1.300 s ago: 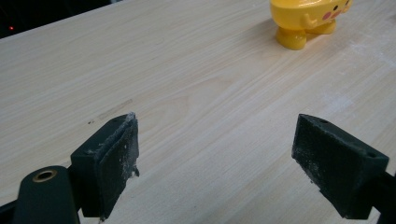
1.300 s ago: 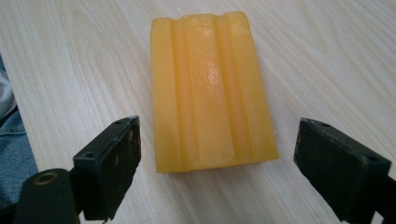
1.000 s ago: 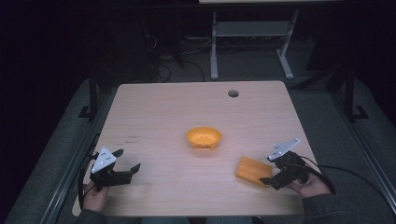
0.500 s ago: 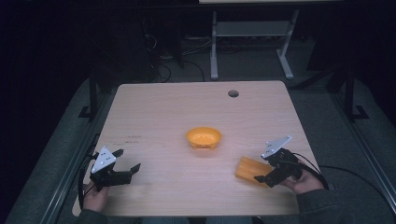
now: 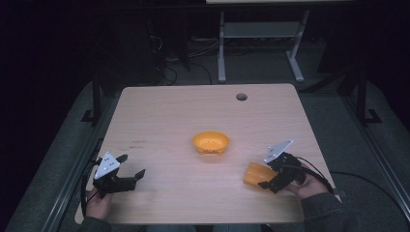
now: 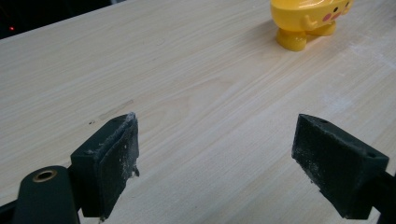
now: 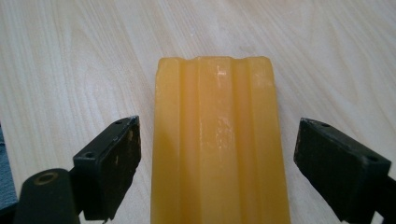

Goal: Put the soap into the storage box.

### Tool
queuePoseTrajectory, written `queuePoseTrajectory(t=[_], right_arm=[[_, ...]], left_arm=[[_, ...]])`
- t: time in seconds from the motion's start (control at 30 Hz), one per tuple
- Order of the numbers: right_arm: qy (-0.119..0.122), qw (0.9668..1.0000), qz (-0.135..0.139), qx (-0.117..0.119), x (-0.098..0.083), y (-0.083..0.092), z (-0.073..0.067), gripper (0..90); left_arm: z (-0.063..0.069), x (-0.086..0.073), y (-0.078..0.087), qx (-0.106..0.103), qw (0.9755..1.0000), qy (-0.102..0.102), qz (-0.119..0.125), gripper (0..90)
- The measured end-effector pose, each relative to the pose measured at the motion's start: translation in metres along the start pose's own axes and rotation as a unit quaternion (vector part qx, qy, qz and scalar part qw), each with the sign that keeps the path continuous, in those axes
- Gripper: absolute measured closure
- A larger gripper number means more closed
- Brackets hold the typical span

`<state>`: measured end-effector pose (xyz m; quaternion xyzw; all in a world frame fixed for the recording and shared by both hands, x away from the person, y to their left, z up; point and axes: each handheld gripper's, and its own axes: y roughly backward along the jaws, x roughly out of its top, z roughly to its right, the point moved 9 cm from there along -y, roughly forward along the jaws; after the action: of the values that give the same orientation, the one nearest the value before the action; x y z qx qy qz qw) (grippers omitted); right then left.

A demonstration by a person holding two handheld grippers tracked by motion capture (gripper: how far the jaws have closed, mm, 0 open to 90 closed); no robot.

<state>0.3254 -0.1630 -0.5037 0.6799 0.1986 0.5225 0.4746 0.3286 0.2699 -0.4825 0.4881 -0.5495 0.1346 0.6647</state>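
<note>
Pale wood-grain tabletop, dark room all round, a desk frame on the floor beyond the far edge.

We note the orange ridged block lying flat near the tabletop's right front corner, its long grooves running straight away from the right gripper's camera. In the high view the orange ridged block sits just left of the right tongs, which are held in the person's right hand. In the right gripper view the two black jaws stand spread, one on either side of the block, with a gap of bare wood between each pad and the block's flank. So nothing is gripped yet; we judge this the approach step of a pick, with the block bracketed.

Next move, as we read it: ease forward a touch so the pads cover more of the block's length, keep it centred, then close evenly on the two long sides. An uneven close could skid it sideways on the smooth wood.

Further out, the yellow bowl stands mid-tabletop, well apart from the block; the left gripper view shows it as a footed figure piece. The left tongs rest at the left front, jaws wide apart over bare wood, holding nothing.
</note>
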Motion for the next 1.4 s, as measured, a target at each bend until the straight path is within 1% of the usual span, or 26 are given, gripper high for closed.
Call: queuePoseTrajectory(t=[0.03,0.13,0.17,0.2,0.33,0.43,0.5,0.6,0.77,0.83,0.97,1.03,1.1,1.17,1.4], right_arm=[[0.004,1.0,0.0,0.0,0.001,-0.003,0.0,14.4],[0.001,1.0,-0.004,0.003,0.001,-0.005,-0.001,14.4],[0.004,1.0,-0.009,0.002,0.0,-0.007,-0.001,14.4],[0.002,0.9999,-0.011,0.003,0.0,-0.007,-0.002,14.4],[0.004,0.9999,-0.014,0.001,-0.001,-0.01,-0.002,14.4],[0.007,0.9997,-0.022,-0.002,-0.003,-0.013,-0.001,14.4],[0.006,0.9996,-0.026,0.0,-0.004,-0.016,-0.002,14.5],[0.003,0.9995,-0.032,0.003,-0.005,-0.02,-0.002,14.8],[0.005,0.9993,-0.036,0.003,-0.007,-0.024,-0.001,14.8],[0.007,0.9989,-0.046,0.002,-0.008,-0.027,-0.001,14.9],[0.007,0.9984,-0.056,0.004,-0.009,-0.031,-0.001,15.1],[0.011,0.9982,-0.06,0.004,-0.009,-0.032,-0.001,16.9],[0.011,0.9981,-0.061,0.002,-0.009,-0.032,-0.001,17.2],[0.013,0.9982,-0.059,0.001,-0.009,-0.032,0.0,19.5],[0.02,0.998,-0.06,-0.001,-0.009,-0.031,0.0,20.3]], left_arm=[[0.0,0.0,0.0,0.0,1.0,0.0,0.0,14.2],[0.0,0.0,0.0,0.0,1.0,0.0,0.0,14.2],[0.001,0.0,0.0,-0.001,1.0,0.0,0.0,14.2],[0.0,0.0,0.0,0.0,1.0,-0.005,-0.001,14.2],[0.0,0.0,0.0,-0.001,1.0,-0.003,-0.001,14.2],[0.001,0.0,0.001,-0.001,1.0,0.001,0.001,14.2],[0.001,0.0,0.001,-0.001,1.0,0.002,0.001,14.2],[0.001,0.0,0.0,-0.002,1.0,-0.001,0.0,14.2],[0.001,0.0,0.001,-0.002,1.0,0.0,0.0,14.2],[0.001,0.0,0.001,-0.001,1.0,0.0,0.001,14.2],[0.001,0.0,0.001,-0.001,1.0,0.0,0.001,14.2],[0.0,0.0,0.001,-0.001,1.0,-0.001,0.001,14.2],[0.0,0.0,0.001,-0.001,1.0,-0.001,0.001,14.2],[0.0,0.0,0.001,0.0,1.0,0.0,0.002,14.2],[0.0,0.0,0.001,-0.002,1.0,-0.001,0.001,14.2]])
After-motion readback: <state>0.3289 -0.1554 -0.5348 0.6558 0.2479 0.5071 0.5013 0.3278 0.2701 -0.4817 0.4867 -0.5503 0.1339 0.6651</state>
